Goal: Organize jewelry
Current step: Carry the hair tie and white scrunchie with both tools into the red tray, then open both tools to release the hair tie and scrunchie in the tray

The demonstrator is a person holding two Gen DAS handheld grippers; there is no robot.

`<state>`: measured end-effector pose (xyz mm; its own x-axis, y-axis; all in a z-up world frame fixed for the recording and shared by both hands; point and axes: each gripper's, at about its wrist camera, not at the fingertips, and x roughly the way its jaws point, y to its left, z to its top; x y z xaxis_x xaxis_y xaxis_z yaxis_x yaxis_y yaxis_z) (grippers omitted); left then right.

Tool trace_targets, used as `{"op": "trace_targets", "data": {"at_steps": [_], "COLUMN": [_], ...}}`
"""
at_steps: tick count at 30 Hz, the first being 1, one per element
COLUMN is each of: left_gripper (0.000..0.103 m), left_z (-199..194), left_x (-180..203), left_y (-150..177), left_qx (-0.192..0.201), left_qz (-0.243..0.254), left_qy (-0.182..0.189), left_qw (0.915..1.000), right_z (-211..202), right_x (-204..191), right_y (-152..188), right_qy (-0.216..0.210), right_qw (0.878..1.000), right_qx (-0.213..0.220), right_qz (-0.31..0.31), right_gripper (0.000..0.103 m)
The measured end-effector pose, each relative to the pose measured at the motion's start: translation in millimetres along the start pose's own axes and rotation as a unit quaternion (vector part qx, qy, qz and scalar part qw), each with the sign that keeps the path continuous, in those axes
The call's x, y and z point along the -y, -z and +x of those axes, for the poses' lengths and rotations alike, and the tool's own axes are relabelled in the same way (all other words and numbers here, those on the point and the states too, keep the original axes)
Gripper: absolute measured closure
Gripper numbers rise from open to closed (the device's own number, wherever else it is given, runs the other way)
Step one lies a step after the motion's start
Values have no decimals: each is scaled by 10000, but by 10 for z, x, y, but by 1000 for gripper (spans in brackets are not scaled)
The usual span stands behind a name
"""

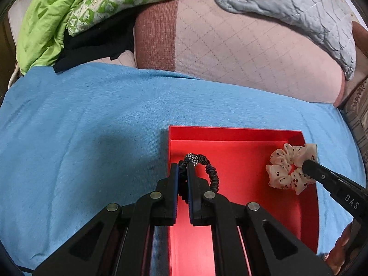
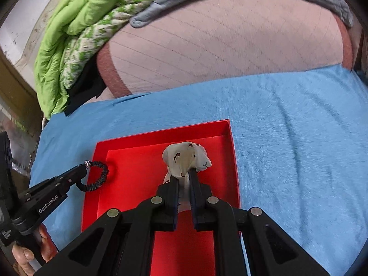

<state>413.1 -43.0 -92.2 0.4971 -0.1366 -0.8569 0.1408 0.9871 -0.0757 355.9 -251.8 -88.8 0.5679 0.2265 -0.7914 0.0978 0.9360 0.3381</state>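
A red open box (image 1: 234, 133) (image 2: 161, 131) lies on a blue towel. My left gripper (image 1: 182, 166) is shut on a black hair tie with a sparkly bead (image 1: 212, 172) and holds it over the box's left edge; it also shows in the right wrist view (image 2: 101, 174). My right gripper (image 2: 184, 172) is shut on a cream scrunchie with cherry print (image 2: 186, 157) and holds it over the box's right half. In the left wrist view the scrunchie (image 1: 285, 168) hangs from the right gripper (image 1: 308, 166) near the box's right wall.
The blue towel (image 1: 92, 126) (image 2: 299, 126) covers the bed. Behind it lie a pink quilted pillow (image 1: 241, 46), a green patterned blanket (image 1: 92, 4) and a grey quilt (image 1: 299, 7). A hand (image 2: 25, 255) grips the left tool.
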Motion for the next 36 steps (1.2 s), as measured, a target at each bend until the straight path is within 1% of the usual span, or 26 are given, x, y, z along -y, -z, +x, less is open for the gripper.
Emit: {"op": "trace_targets", "data": {"at_steps": [4, 9, 11, 13, 14, 15, 16, 18, 19, 20, 21, 23, 28, 31, 36], "left_gripper": [96, 96, 93, 87, 81, 74, 71, 60, 59, 55, 50, 49, 49, 49, 49], "left_z": [107, 213, 241, 258, 256, 251, 236, 199, 170, 147, 124, 58, -149, -316, -592], "left_x": [14, 13, 15, 18, 23, 28, 39, 69, 96, 116, 133, 149, 84, 31, -41], "left_y": [-43, -39, -36, -43, -44, -46, -43, -44, -42, -41, -40, -33, -33, -2, 107], "left_qx": [-27, -21, -25, -33, -39, -47, -45, 15, 65, 102, 143, 233, 325, 395, 500], "left_qz": [47, 100, 161, 174, 168, 158, 143, 150, 191, 231, 266, 311, 220, 148, 115], "left_qy": [-40, -110, -89, 23, 84, 155, 230, 282, 262, 233, 182, 118, 165, 176, 78], "left_qw": [10000, 9999, 9998, 9998, 9998, 9997, 9996, 9995, 9995, 9994, 9994, 9992, 9991, 9990, 9987], "right_z": [148, 291, 330, 346, 357, 360, 364, 362, 358, 352, 342, 327, 232, 105, -142], "right_x": [65, 108, 119, 128, 127, 136, 144, 149, 151, 144, 142, 122, 36, -27, -93], "right_y": [-33, -48, -50, -46, -50, -49, -50, -51, -51, -53, -54, -57, -51, -23, 28], "right_qy": [-83, -28, 3, 64, 79, 63, 75, 112, 116, 128, 132, 129, 70, 122, 167], "right_qw": [9998, 9997, 9996, 9997, 9997, 9997, 9997, 9997, 9997, 9997, 9998, 9998, 9999, 9997, 9994], "right_qx": [-105, -189, -213, -194, -191, -192, -191, -168, -156, -137, -121, -125, -82, 4, 135], "right_qz": [132, 180, 180, 156, 155, 161, 164, 156, 146, 133, 106, 54, -69, -205, -286], "right_gripper": [94, 93, 91, 90, 89, 85, 82, 64, 61, 58, 58, 58, 58, 58, 56]}}
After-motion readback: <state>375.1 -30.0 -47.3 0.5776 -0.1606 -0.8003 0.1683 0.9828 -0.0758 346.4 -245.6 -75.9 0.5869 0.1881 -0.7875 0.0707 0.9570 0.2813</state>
